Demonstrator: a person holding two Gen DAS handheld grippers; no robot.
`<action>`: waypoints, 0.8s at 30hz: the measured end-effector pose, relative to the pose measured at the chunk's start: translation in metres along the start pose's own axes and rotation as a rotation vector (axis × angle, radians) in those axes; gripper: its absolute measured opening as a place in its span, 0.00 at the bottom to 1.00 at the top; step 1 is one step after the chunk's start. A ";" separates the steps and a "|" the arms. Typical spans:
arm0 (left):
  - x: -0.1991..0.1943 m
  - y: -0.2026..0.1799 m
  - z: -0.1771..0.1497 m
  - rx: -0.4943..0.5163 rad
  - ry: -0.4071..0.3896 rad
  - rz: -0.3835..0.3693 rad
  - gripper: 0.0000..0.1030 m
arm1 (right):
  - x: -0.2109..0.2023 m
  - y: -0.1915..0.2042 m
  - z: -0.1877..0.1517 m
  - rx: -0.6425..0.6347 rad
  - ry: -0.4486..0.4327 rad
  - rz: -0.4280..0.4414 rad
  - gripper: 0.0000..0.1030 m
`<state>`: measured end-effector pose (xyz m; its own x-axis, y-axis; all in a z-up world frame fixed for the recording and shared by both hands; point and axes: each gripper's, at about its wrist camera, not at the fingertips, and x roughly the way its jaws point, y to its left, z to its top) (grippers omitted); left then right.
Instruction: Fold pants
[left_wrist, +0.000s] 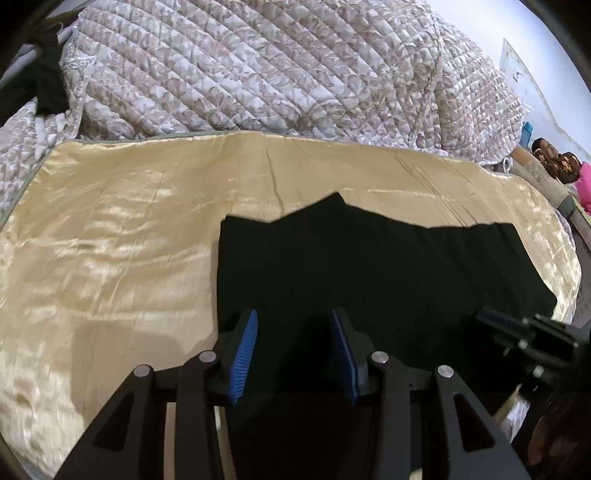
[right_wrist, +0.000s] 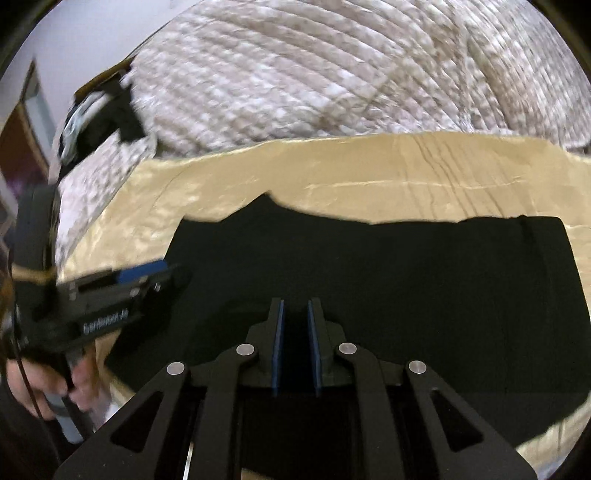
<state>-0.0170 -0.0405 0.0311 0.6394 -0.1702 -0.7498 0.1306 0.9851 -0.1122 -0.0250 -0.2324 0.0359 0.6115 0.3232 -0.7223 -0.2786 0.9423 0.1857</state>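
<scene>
**One fold looks done, at least one more to go**

Two grippers sit over the black pants (left_wrist: 369, 266), which lie flat on the gold satin sheet (left_wrist: 110, 236) near my side of the bed. I judge the legs are already laid one on the other: the cloth makes a single broad strip running left to right, with a pointed flap jutting from its far edge. Shortening that strip is what I still have to do.

My left gripper (left_wrist: 293, 350) stands about half open over the left end of the pants, with nothing between its ribbed blue pads (left_wrist: 243, 354). My right gripper (right_wrist: 295, 343) is nearly closed, a thin gap left; whether it pinches cloth I cannot tell, black against black.

The pants look matte, soft and limp. The sheet is glossy and faintly creased. Beyond it a quilted floral bedspread (left_wrist: 258, 66) is heaped, puffy and stitched in ridges.
</scene>
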 end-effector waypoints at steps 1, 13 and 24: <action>-0.003 -0.001 -0.005 0.002 -0.001 0.003 0.42 | -0.001 0.005 -0.007 -0.020 0.003 -0.002 0.12; -0.026 -0.011 -0.037 0.008 -0.024 0.048 0.42 | -0.015 0.013 -0.038 -0.098 -0.043 -0.059 0.16; -0.025 -0.013 -0.047 0.012 -0.024 0.053 0.42 | -0.020 0.008 -0.050 -0.083 -0.045 -0.068 0.16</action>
<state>-0.0700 -0.0480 0.0209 0.6637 -0.1181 -0.7386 0.1051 0.9924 -0.0642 -0.0767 -0.2358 0.0185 0.6629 0.2643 -0.7005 -0.2946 0.9522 0.0804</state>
